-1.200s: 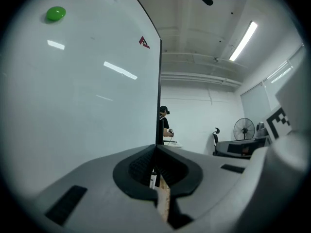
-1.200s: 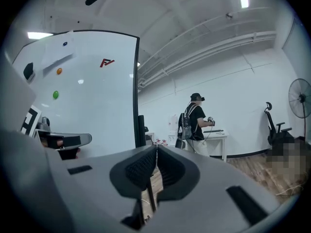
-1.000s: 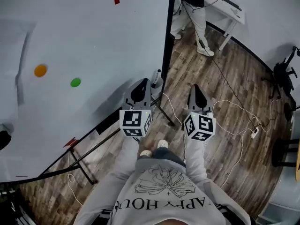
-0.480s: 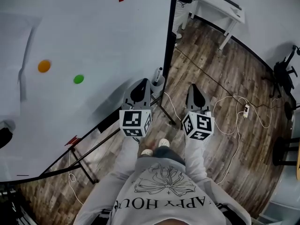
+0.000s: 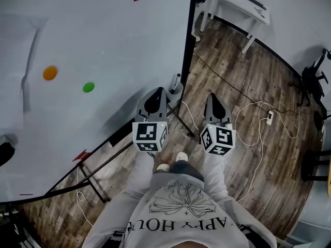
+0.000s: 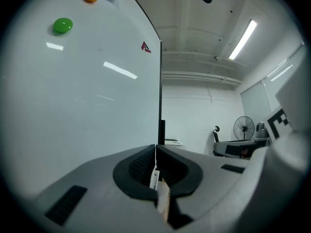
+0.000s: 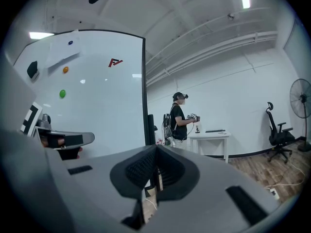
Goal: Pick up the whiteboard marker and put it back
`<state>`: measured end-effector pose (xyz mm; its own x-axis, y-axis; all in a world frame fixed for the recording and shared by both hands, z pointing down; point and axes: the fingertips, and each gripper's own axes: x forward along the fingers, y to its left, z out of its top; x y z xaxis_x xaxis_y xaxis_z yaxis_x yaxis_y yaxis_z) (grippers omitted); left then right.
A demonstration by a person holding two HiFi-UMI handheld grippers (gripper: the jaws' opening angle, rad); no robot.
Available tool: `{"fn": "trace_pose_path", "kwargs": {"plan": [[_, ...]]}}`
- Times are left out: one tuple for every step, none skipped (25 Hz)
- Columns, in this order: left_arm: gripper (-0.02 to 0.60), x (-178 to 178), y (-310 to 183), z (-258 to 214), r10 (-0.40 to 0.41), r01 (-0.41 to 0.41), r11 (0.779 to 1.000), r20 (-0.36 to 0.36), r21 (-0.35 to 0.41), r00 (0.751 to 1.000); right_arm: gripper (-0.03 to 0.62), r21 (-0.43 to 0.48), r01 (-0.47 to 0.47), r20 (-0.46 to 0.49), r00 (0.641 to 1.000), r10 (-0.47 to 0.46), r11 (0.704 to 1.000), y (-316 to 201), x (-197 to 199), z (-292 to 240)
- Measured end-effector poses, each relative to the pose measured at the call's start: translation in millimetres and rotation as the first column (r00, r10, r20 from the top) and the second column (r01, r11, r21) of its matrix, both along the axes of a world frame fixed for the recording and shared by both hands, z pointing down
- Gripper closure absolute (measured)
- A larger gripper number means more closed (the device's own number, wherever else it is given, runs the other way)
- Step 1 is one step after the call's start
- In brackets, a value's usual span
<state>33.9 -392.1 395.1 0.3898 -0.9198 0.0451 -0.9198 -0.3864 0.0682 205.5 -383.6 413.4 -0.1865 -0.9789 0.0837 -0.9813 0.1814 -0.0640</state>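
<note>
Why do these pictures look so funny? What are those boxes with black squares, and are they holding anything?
A person stands on a wooden floor with a grabbing tool in each hand. The picture from above comes from a camera on their head, looking down: the left gripper and the right gripper point forward. The cube with squares on each is part of the tool. The other two pictures come from small cameras riding on the tools, looking along their two jaws. Both pairs of jaws are closed, with nothing held. Next to the person is a whiteboard with an orange dot and a green dot stuck on it.
</note>
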Motion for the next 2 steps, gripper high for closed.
{"fn": "trace_pose_path", "kwargs": {"plan": [[0.572, -1.0, 0.2, 0.4, 0.001, -0.001, 1.0, 0.001, 0.0, 1.0, 0.591, 0.0, 0.0, 0.0, 1.0, 0.0, 1.0, 0.3, -1.2, 0.2], [0.574, -2.0, 0.5, 0.8, 0.001, -0.001, 1.0, 0.002, -0.001, 1.0, 0.591, 0.0, -0.001, -0.001, 1.0, 0.001, 1.0, 0.6, -2.4, 0.5]]}}
